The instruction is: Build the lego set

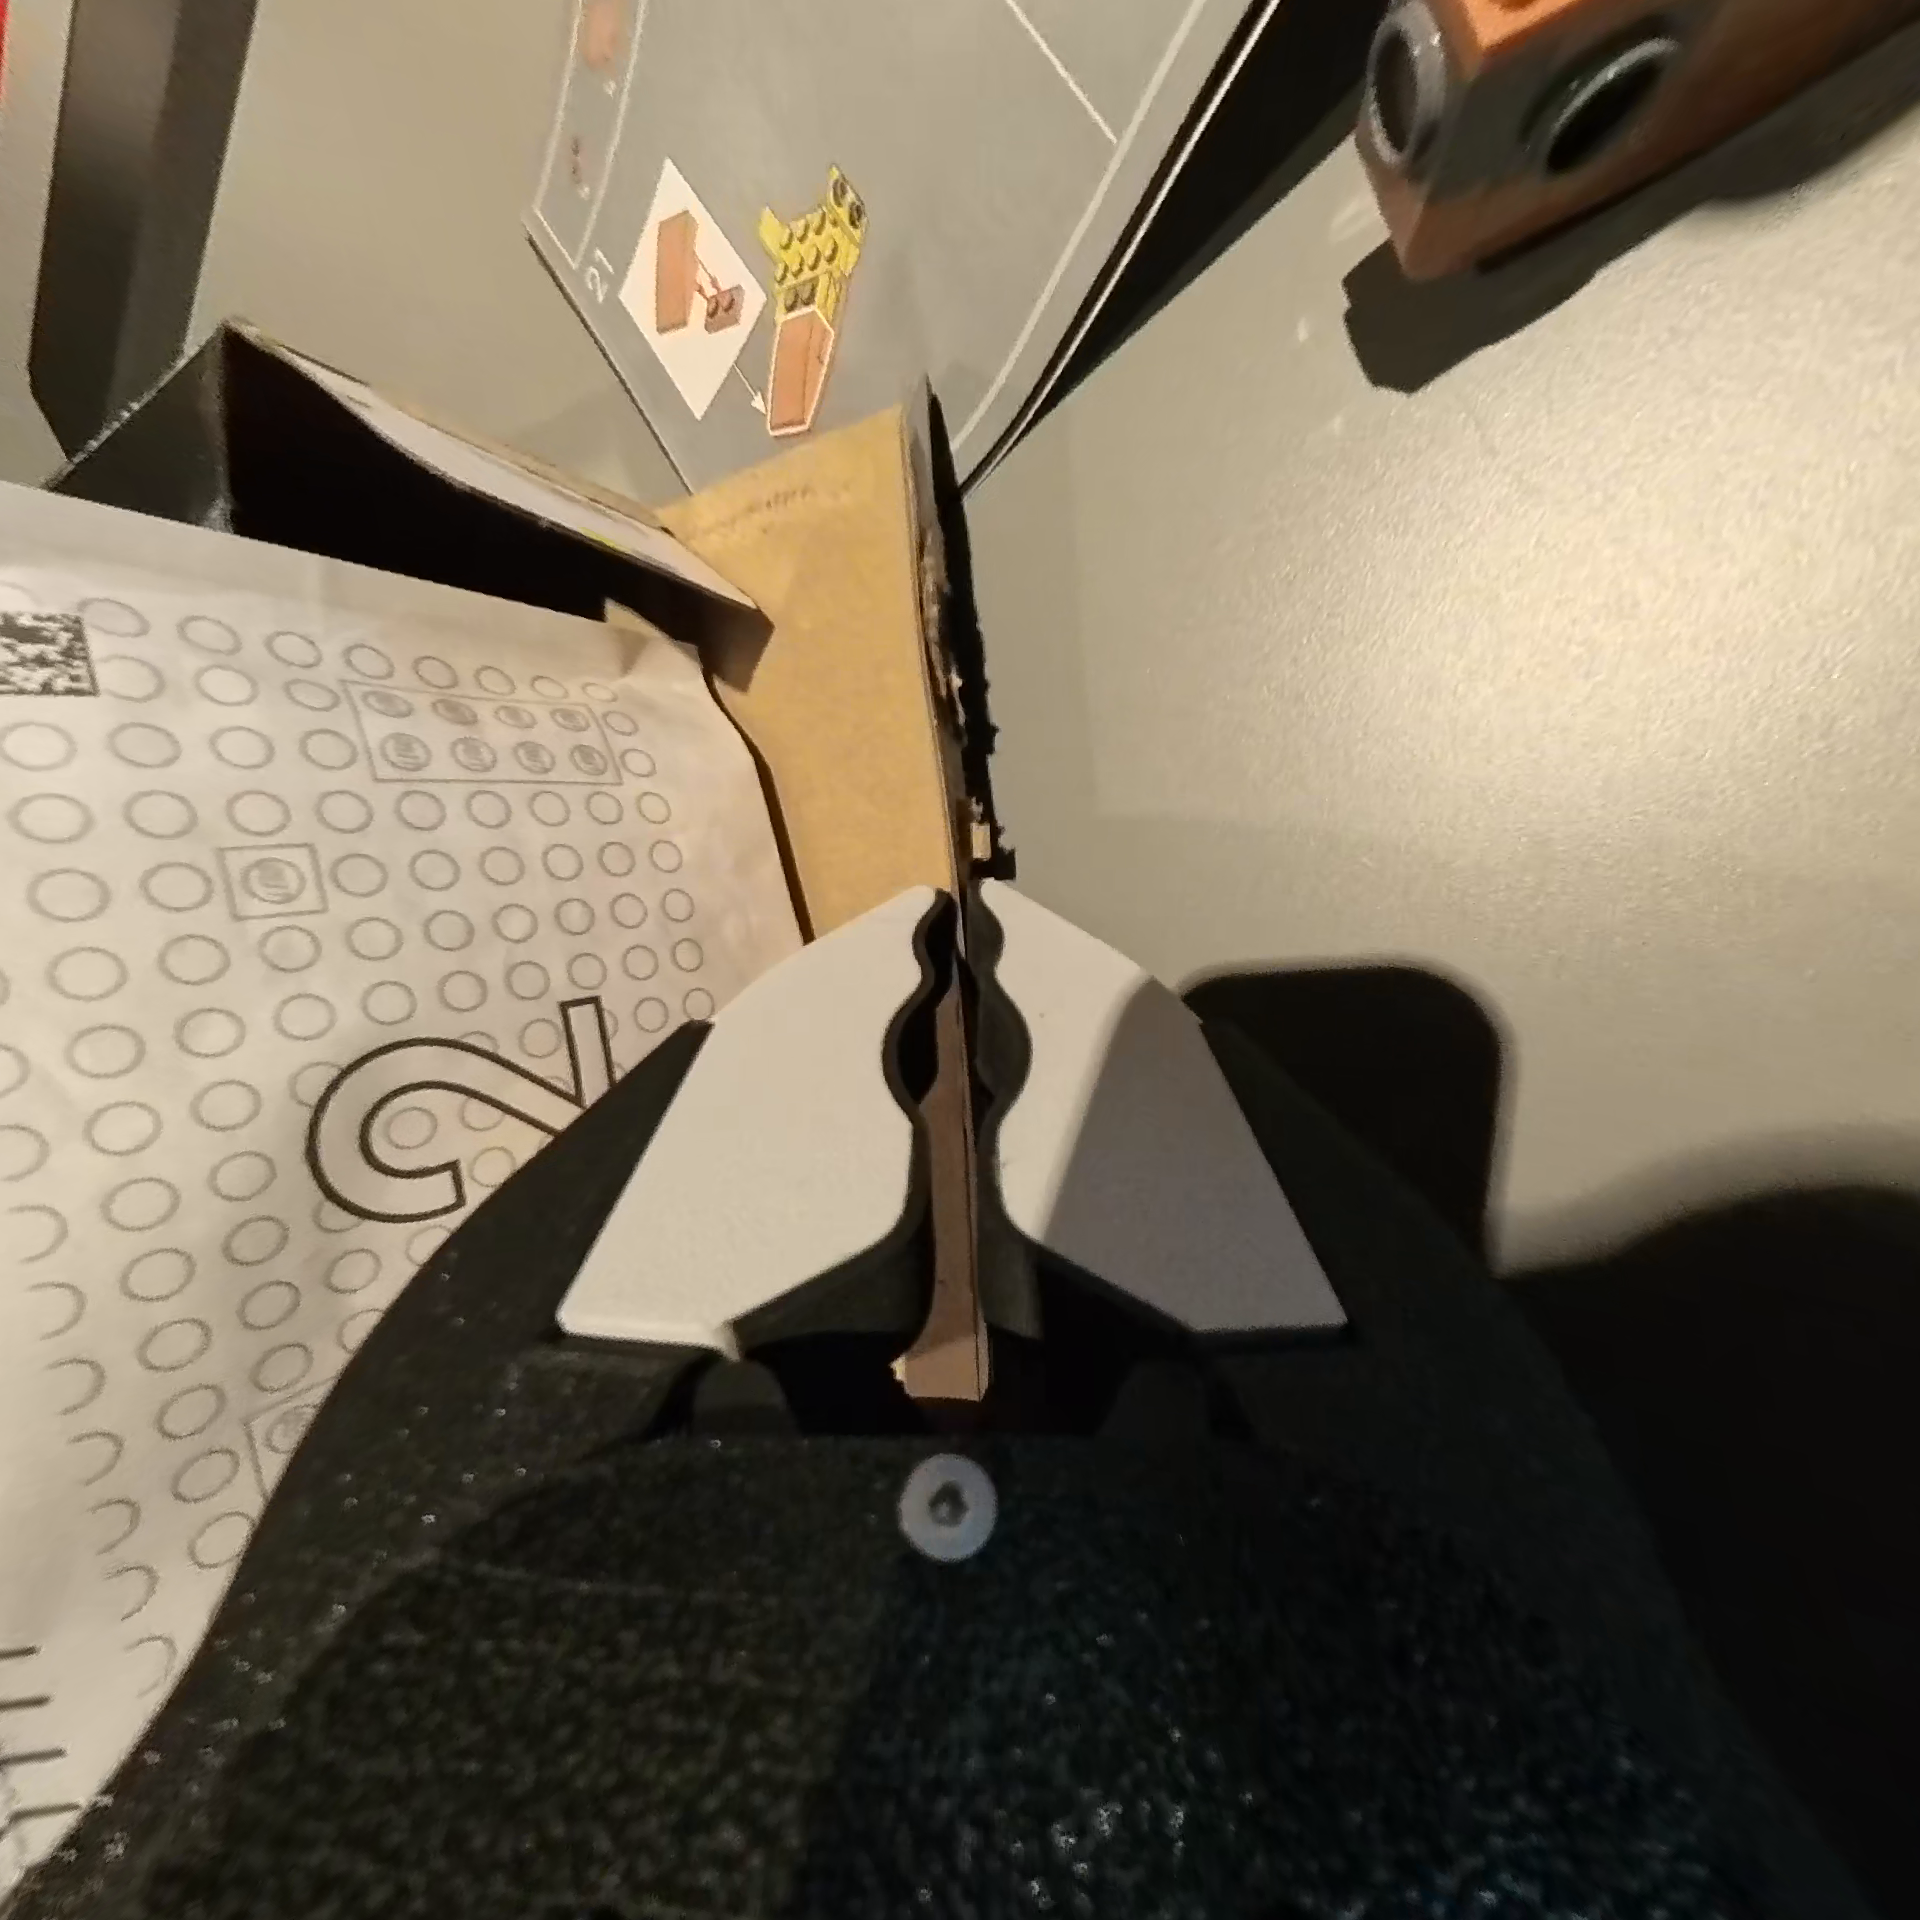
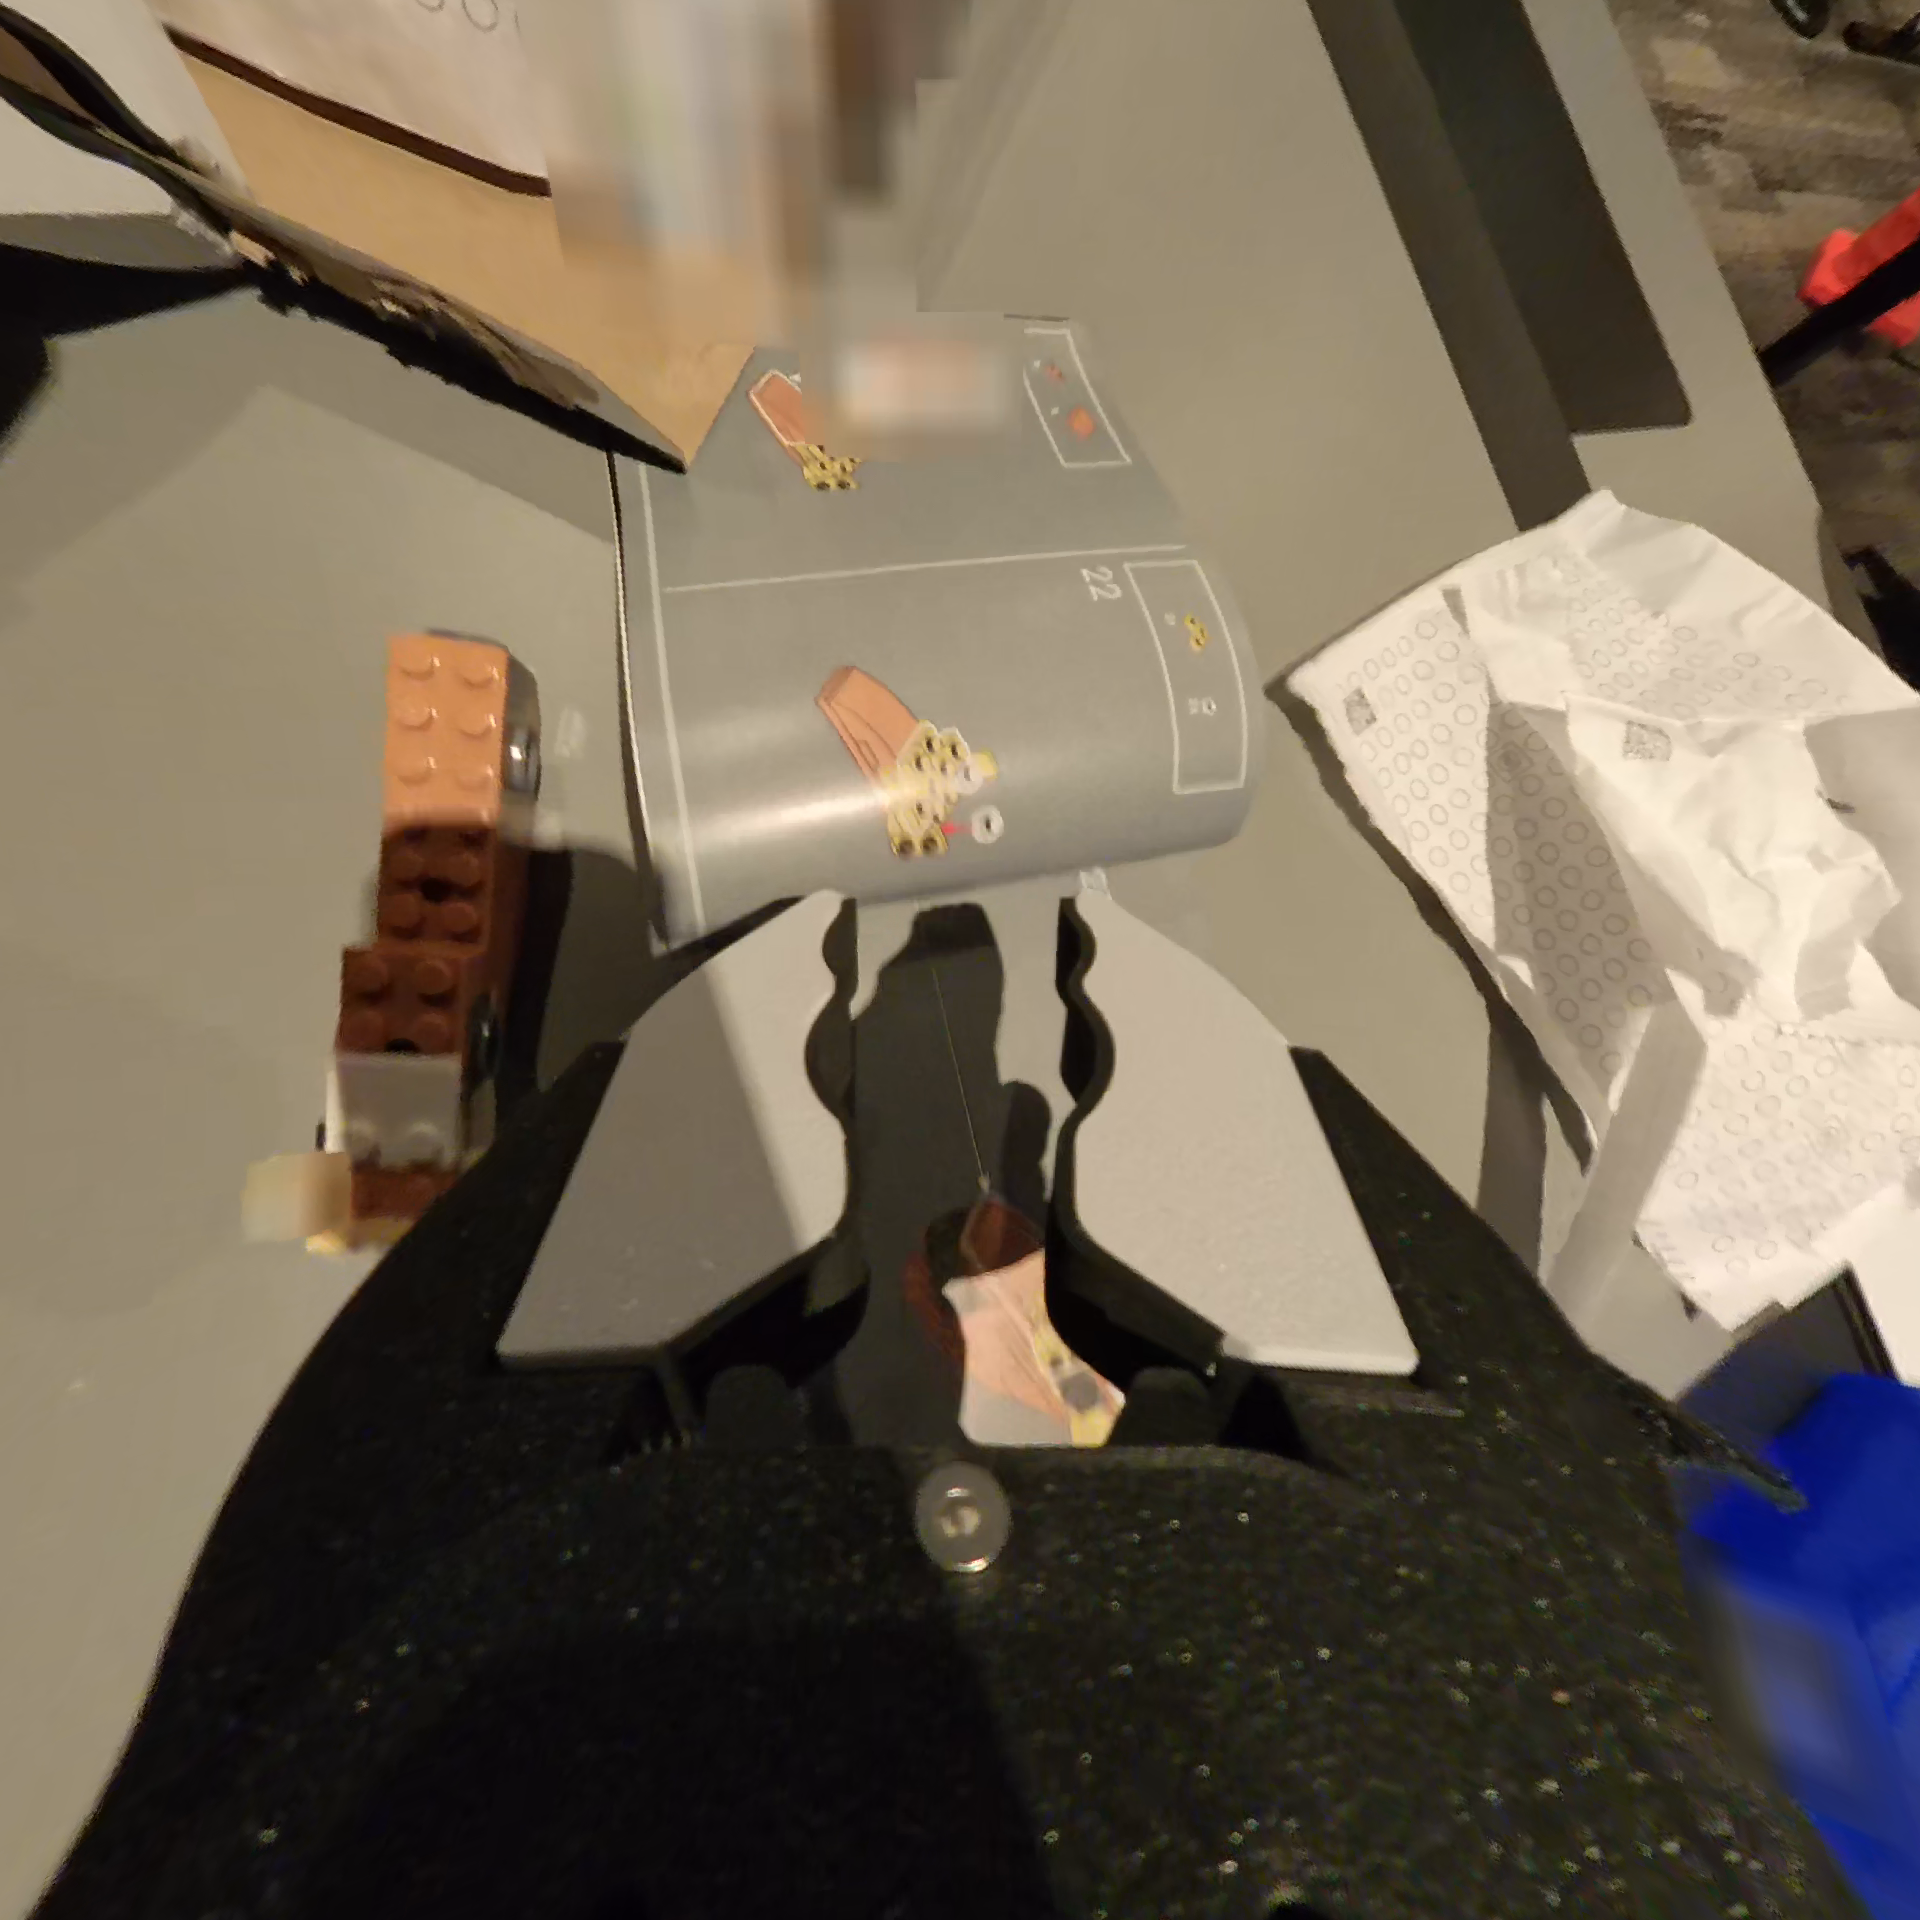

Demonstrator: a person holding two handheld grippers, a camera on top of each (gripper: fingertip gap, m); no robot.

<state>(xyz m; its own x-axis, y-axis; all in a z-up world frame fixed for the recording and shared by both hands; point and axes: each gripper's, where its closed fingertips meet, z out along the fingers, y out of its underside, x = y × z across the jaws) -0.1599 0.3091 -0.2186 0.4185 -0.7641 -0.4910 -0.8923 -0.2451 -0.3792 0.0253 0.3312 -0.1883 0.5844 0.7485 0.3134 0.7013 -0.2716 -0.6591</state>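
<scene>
While the left gripper (image 1: 961, 914) pinched the box flap (image 1: 862, 665) and the right gripper (image 2: 961, 925) hung spread over the instruction booklet (image 2: 935, 707), only a small brown brick assembly (image 2: 436, 883) stood built. Most steps seemingly remained.

A matte grey table (image 2: 208, 582) carries everything. On it lie an open instruction booklet (image 2: 935, 707) with grey pages, a brown and tan brick assembly (image 2: 436, 883) just left of it, and torn white paper bags (image 2: 1621, 883) (printed with small circles) to the right. A cardboard box (image 2: 436, 260) sits farther back.
</scene>
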